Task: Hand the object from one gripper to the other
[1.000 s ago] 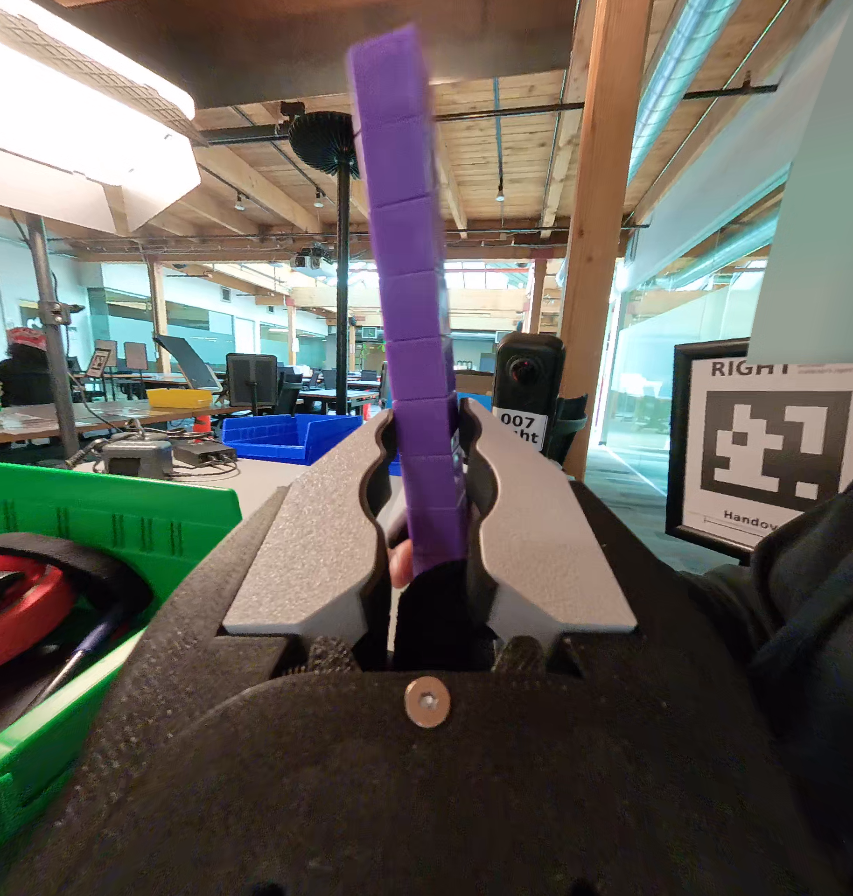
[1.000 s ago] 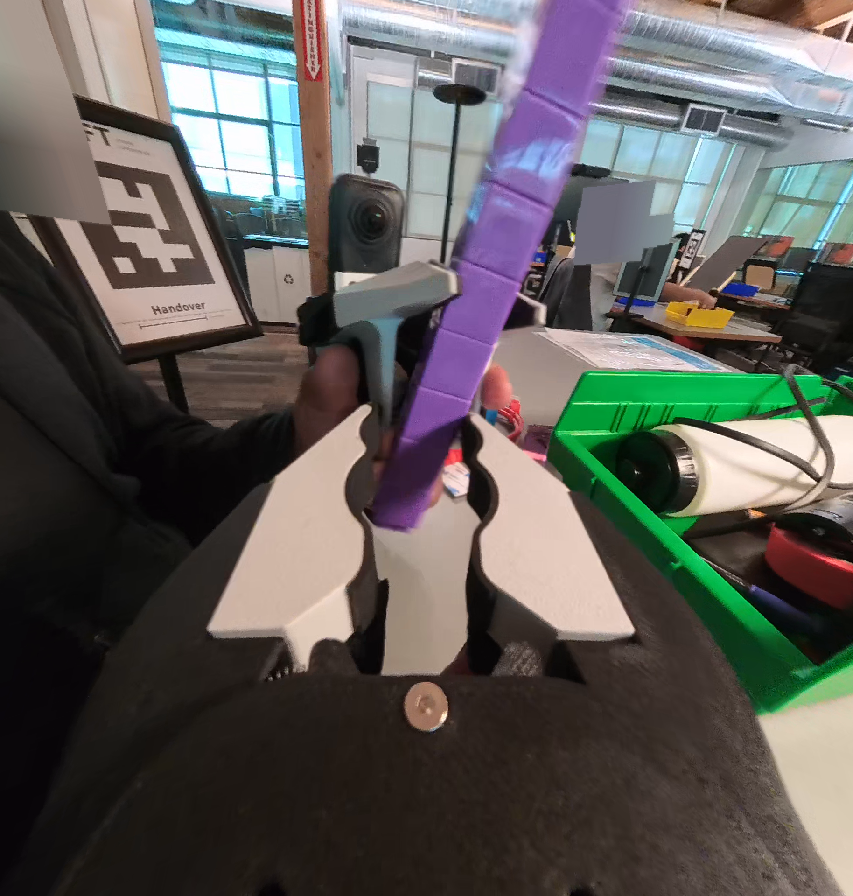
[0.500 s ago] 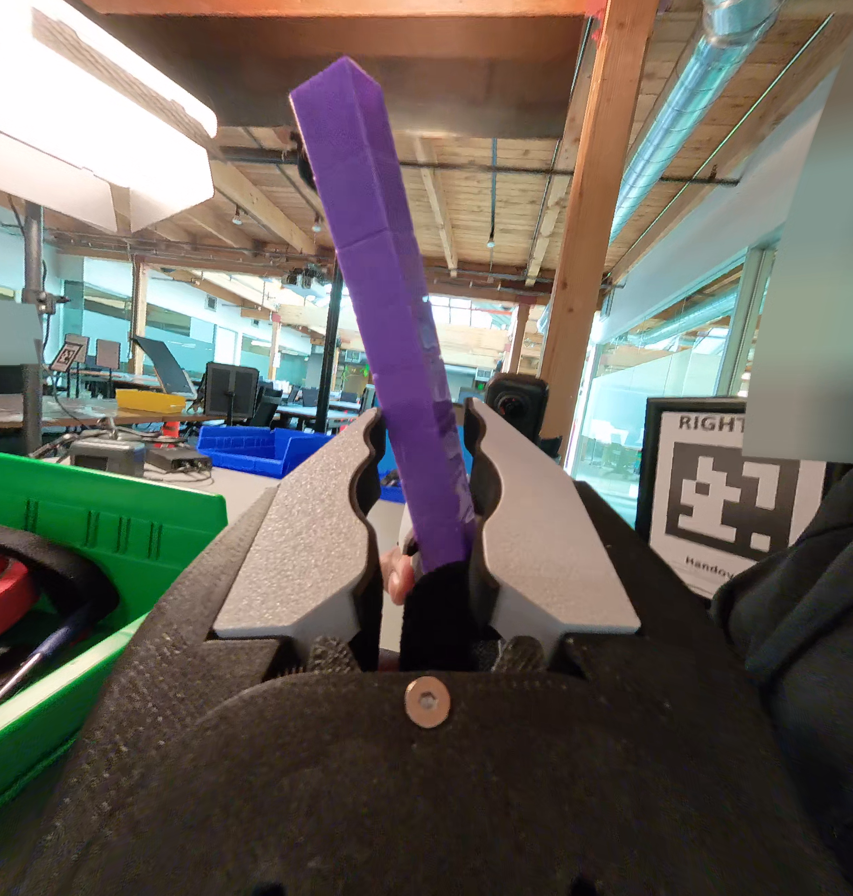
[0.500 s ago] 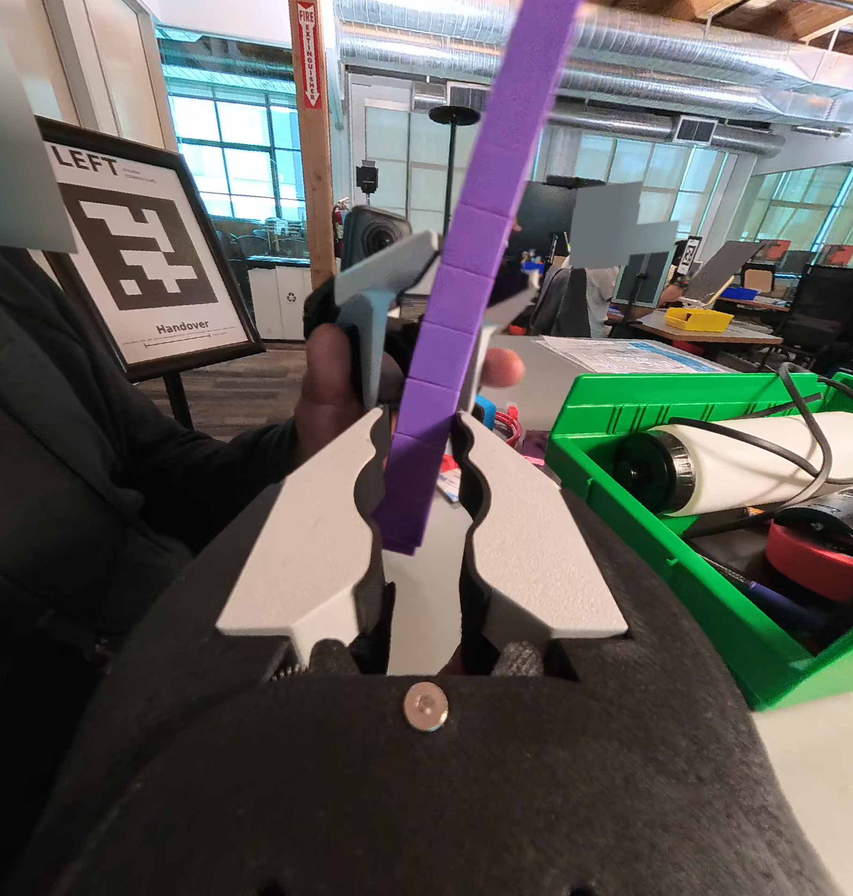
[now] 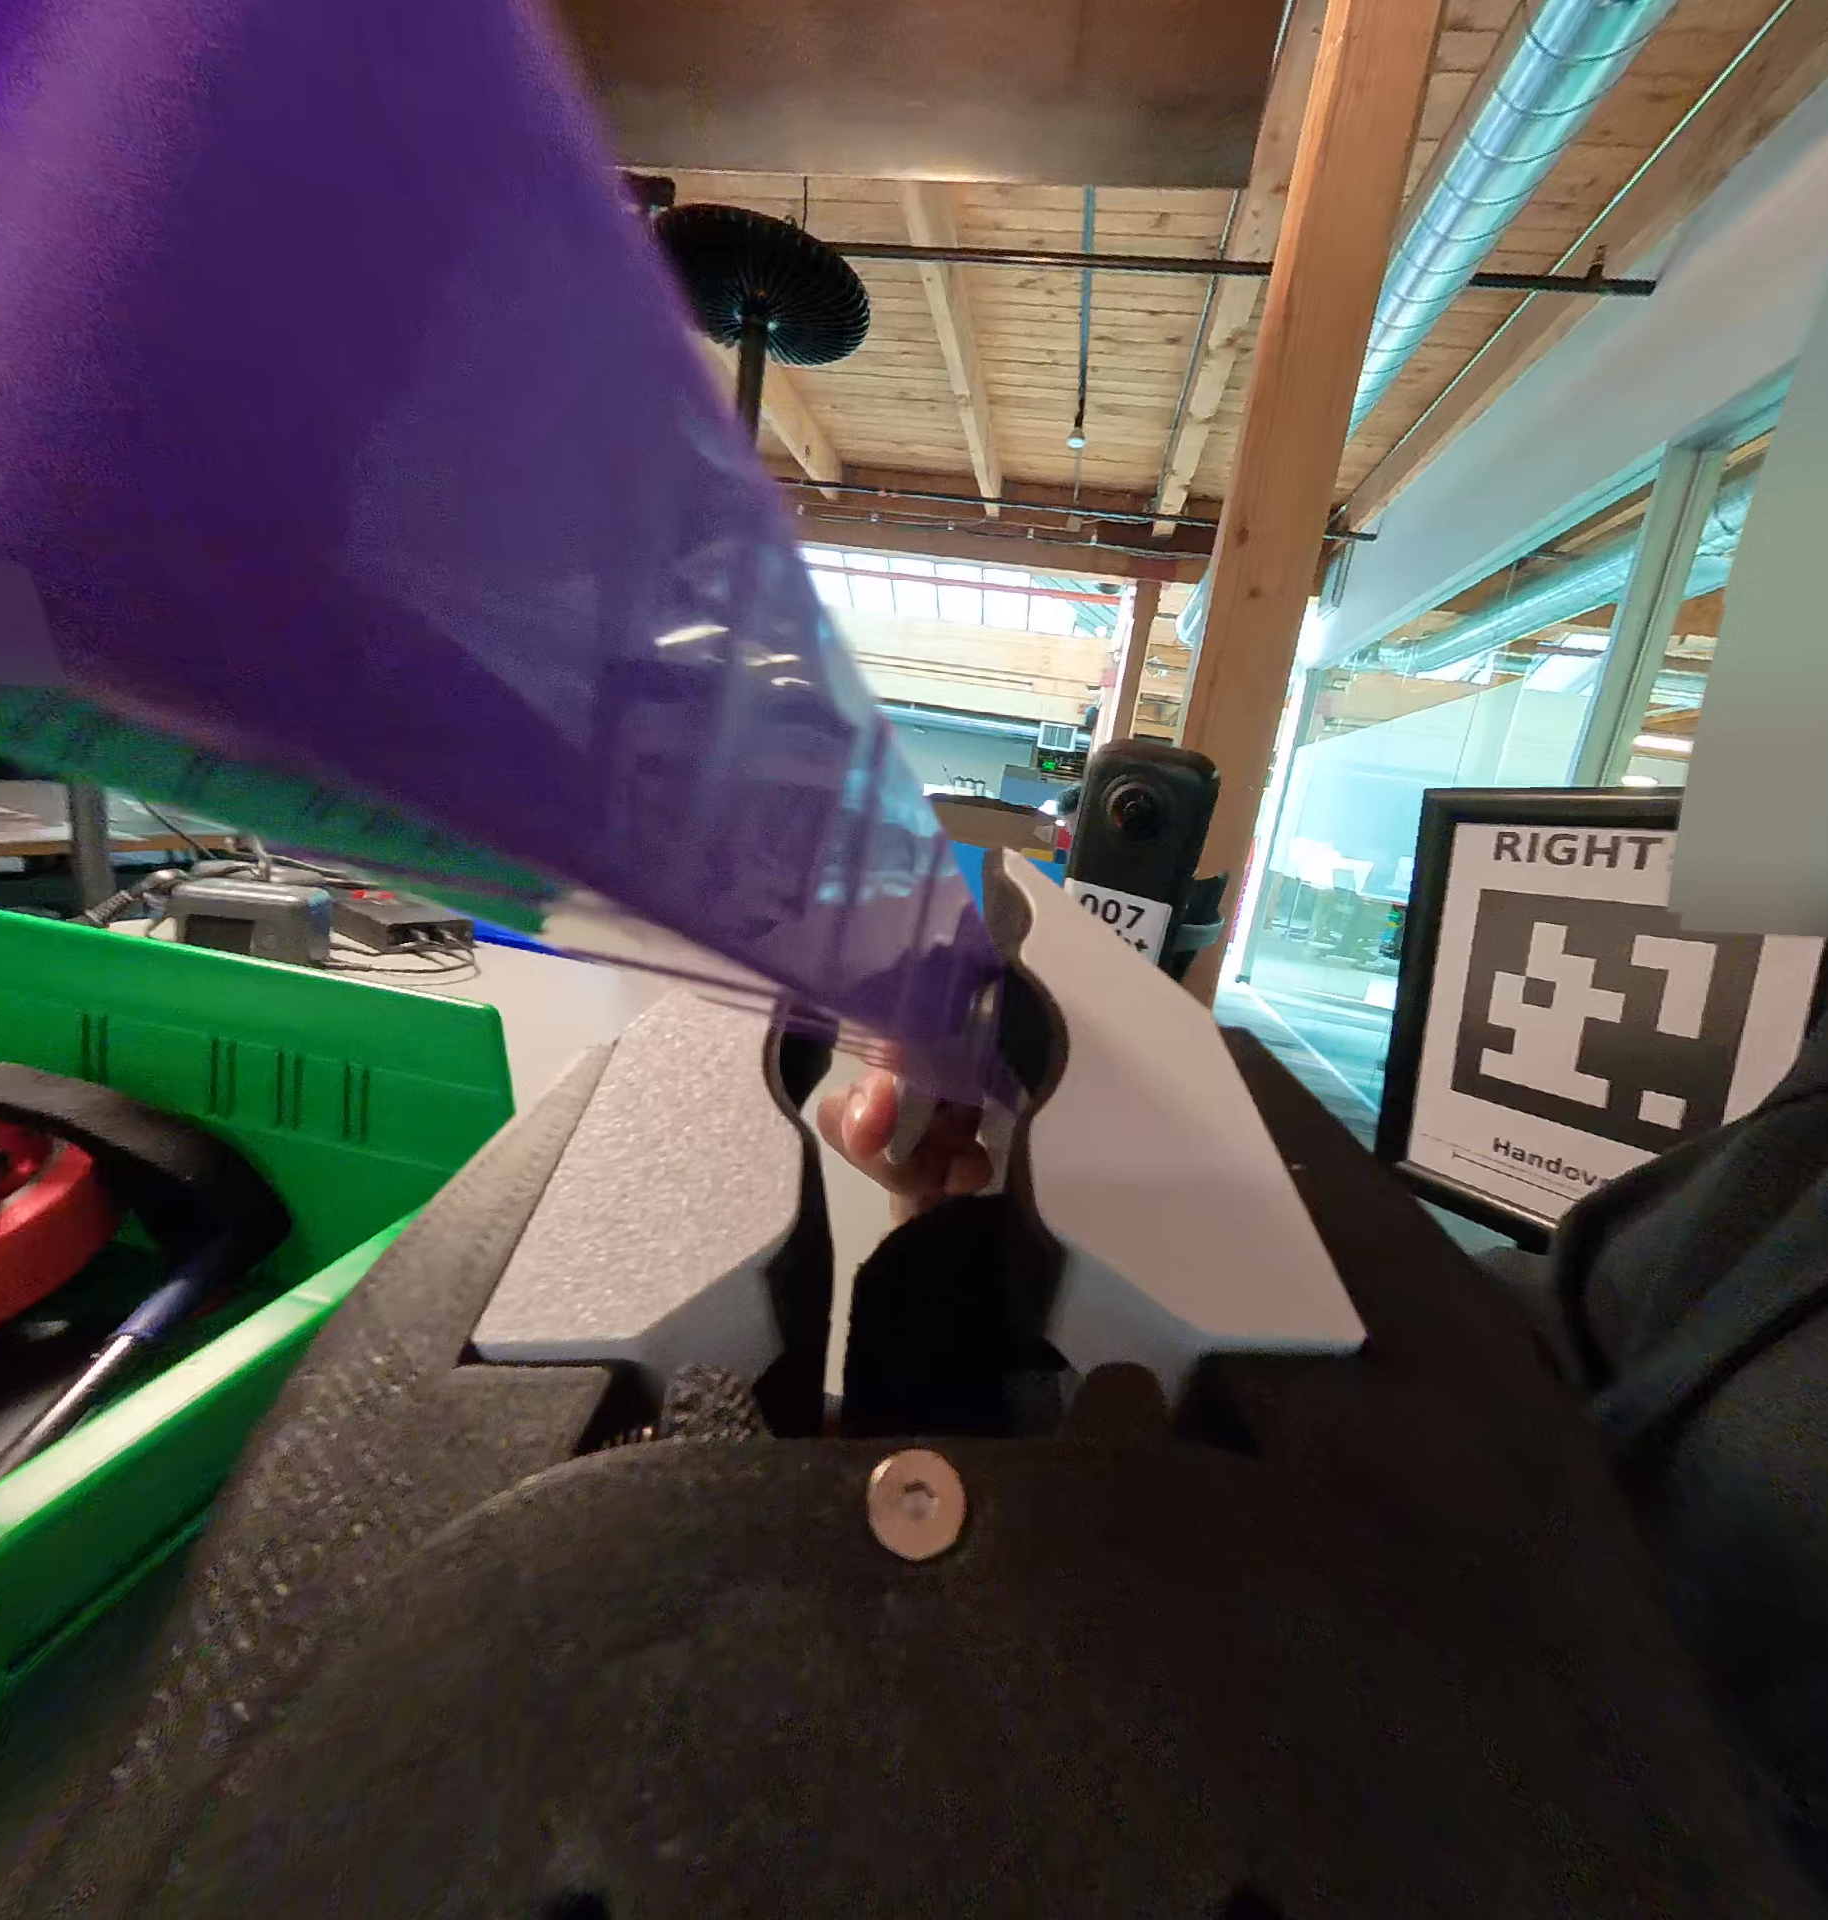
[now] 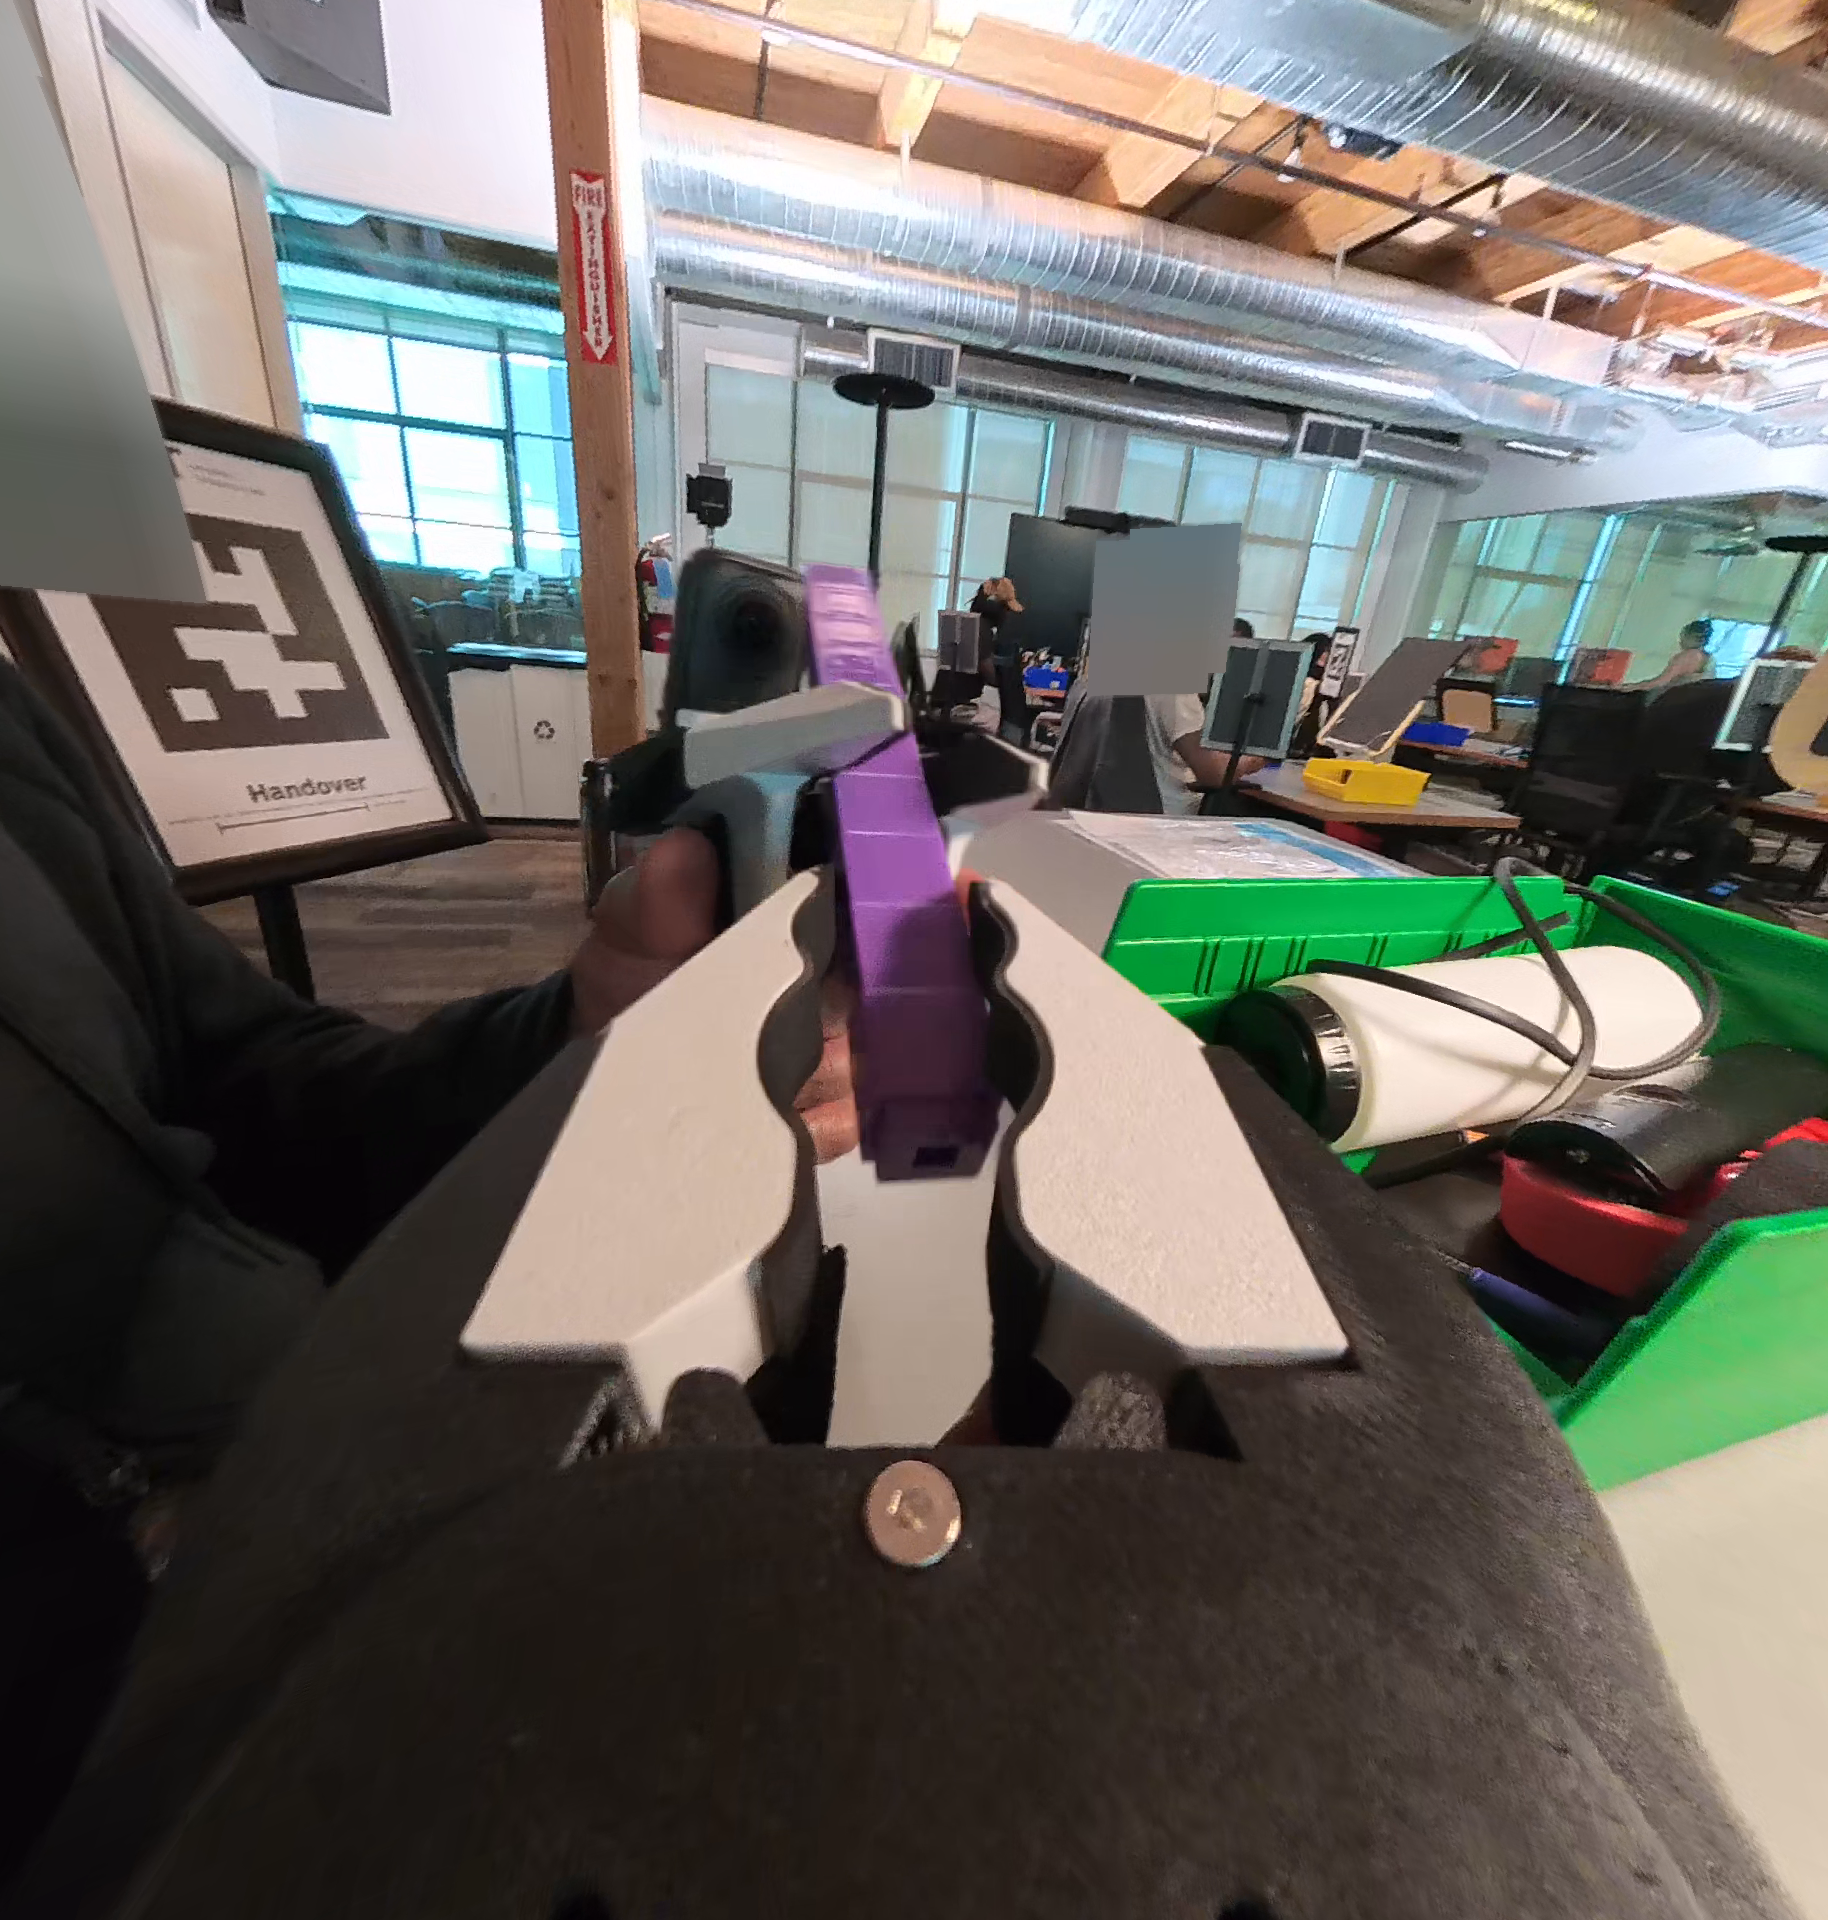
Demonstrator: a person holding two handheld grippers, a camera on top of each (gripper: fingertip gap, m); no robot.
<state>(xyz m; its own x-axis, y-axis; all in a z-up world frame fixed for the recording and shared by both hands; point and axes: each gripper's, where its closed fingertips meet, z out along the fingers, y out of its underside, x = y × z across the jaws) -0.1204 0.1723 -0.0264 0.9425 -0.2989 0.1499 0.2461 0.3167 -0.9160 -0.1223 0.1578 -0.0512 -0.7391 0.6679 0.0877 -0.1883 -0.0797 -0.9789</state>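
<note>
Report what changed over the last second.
The purple bar tipped from upright toward the left claw's camera and blurs there. Its end stayed between the right claw's fingers. Which claw grips it is unclear. The green bin has not moved.

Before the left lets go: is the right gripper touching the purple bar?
Cannot tell. Right wrist view: the purple bar lies between the fingers of the right gripper, gap on the picture's left, other side unclear.
</note>
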